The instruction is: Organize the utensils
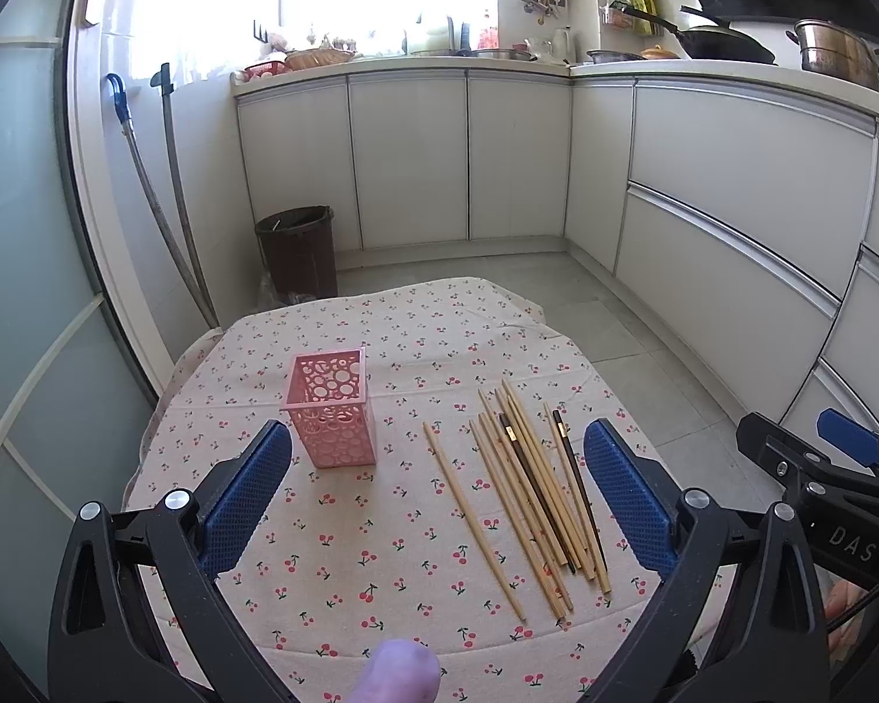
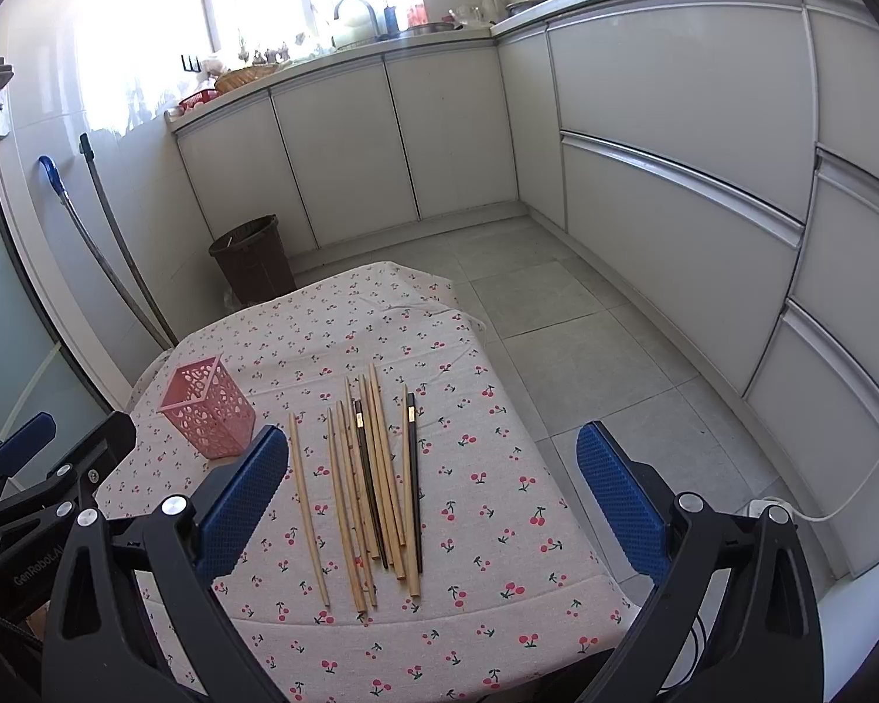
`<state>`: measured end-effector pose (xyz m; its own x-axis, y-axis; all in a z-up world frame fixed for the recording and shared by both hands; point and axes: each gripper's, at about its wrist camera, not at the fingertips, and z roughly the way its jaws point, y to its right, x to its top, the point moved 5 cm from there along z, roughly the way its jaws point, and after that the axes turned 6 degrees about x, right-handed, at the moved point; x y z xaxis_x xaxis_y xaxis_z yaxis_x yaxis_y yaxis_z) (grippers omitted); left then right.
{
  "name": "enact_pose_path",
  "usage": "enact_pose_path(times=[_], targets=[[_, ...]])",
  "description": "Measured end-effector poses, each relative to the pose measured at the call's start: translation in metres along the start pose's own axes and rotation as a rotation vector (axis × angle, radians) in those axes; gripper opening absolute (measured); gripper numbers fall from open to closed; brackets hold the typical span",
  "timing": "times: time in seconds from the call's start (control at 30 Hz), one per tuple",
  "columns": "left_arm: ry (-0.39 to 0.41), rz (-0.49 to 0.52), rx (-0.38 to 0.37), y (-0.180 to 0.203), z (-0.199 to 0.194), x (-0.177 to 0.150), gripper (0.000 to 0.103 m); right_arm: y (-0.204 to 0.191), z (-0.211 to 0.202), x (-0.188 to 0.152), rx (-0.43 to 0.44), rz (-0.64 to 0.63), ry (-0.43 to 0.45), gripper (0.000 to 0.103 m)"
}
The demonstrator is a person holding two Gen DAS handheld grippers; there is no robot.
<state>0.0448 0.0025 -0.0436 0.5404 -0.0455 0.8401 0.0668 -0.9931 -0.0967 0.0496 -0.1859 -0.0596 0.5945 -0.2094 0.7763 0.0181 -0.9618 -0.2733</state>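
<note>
A pink perforated utensil holder [image 1: 332,408] stands upright and empty on the cherry-print tablecloth [image 1: 381,556]; it also shows in the right wrist view [image 2: 210,410]. Several wooden chopsticks [image 1: 527,492] and two dark ones lie loose in a pile to its right, also seen in the right wrist view [image 2: 369,486]. My left gripper [image 1: 439,486] is open and empty, held above the table's near side. My right gripper [image 2: 428,486] is open and empty, held above the chopsticks' near ends.
A brown waste bin [image 1: 297,252] stands on the floor beyond the table. Two mop handles [image 1: 158,193] lean on the left wall. White kitchen cabinets [image 1: 732,205] run along the back and right. The table's right edge [image 2: 556,468] drops to tiled floor.
</note>
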Motion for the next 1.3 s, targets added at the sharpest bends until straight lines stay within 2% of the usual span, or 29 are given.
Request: enact_pose_path(times=[0.83, 0.9, 1.13, 1.23, 1.3], targets=[[-0.015, -0.004, 0.005, -0.006, 0.004, -0.008, 0.096, -0.001, 0.0, -0.001, -0.001, 0.0, -0.005, 0.096], [-0.018, -0.001, 0.007, 0.001, 0.004, 0.0, 0.096, -0.001, 0.0, -0.002, -0.002, 0.0, -0.006, 0.096], [-0.028, -0.005, 0.005, -0.004, 0.005, -0.002, 0.096, -0.001, 0.0, -0.003, -0.005, 0.005, -0.006, 0.096], [-0.105, -0.07, 0.001, -0.014, 0.024, -0.001, 0.096, 0.002, 0.001, 0.002, 0.021, 0.044, -0.016, 0.096], [-0.241, -0.137, 0.001, -0.028, 0.053, -0.013, 0.096, 0.004, 0.004, 0.013, 0.06, 0.086, -0.032, 0.096]])
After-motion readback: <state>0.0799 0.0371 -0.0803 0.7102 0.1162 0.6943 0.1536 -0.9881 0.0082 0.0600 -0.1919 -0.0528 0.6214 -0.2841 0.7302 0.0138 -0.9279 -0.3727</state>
